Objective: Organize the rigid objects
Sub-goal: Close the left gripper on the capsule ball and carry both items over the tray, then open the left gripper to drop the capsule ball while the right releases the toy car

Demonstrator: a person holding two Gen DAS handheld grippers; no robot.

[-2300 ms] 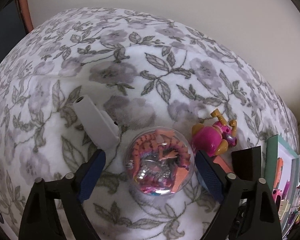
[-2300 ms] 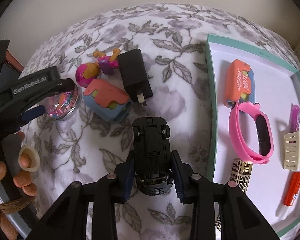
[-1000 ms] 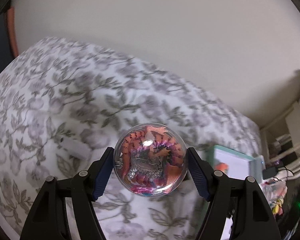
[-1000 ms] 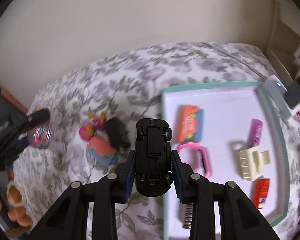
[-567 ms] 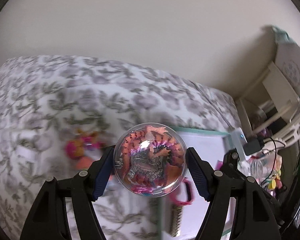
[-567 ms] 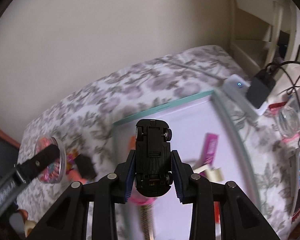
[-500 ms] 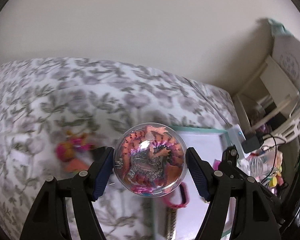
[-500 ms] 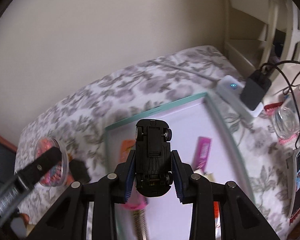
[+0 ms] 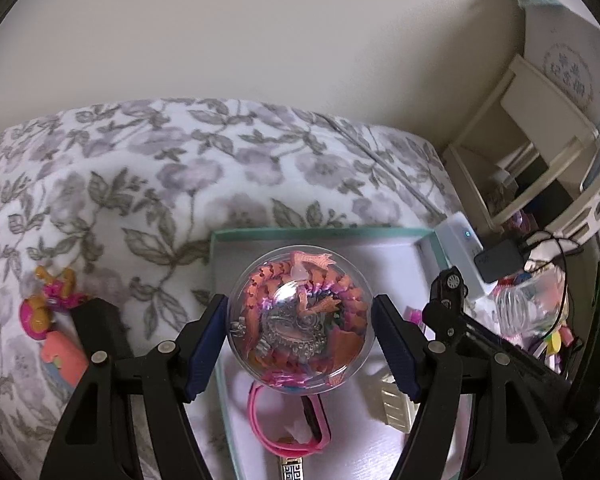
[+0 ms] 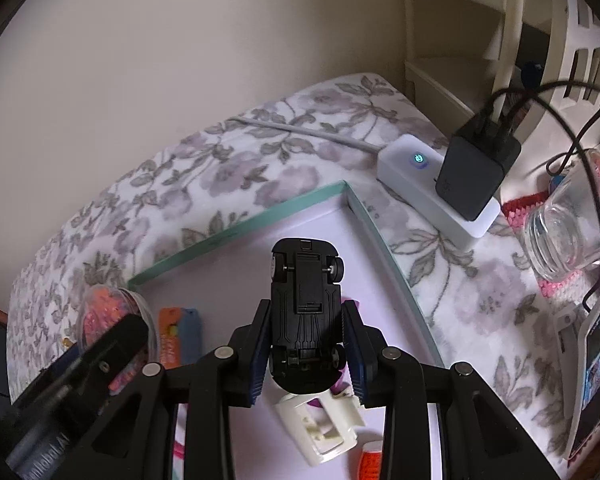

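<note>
Capsule: clear ball (image 9: 300, 320) packed with orange and pink bits, clamped across its widest part in my left gripper (image 9: 298, 344), held in the air above the near-left part of the tray.
Toy car: black, belly up (image 10: 305, 312), pinched by its flanks in my right gripper (image 10: 306, 354), nose pointing to the tray's far corner, also off the floor.
Why held so: squeezing the ball at its middle should stop it rolling out; the car's flat sides give my pads a square seat.
Tray: teal rim (image 10: 236, 228), pale floor; already holds a pink watch band (image 9: 288, 436), a cream hair claw (image 10: 320, 424) and an orange-and-blue block (image 10: 180, 334).
Open room: bare floor lies in the far half, ahead of both loads; I judge that the best landing ground.
Edges: rim stands low; beyond its right corner a white power strip (image 10: 416, 172) with black charger (image 10: 476, 168) sits close, so my right side has little margin.
Outside: pink figure (image 9: 48, 304) waits on the flowered cloth (image 9: 140, 184).
</note>
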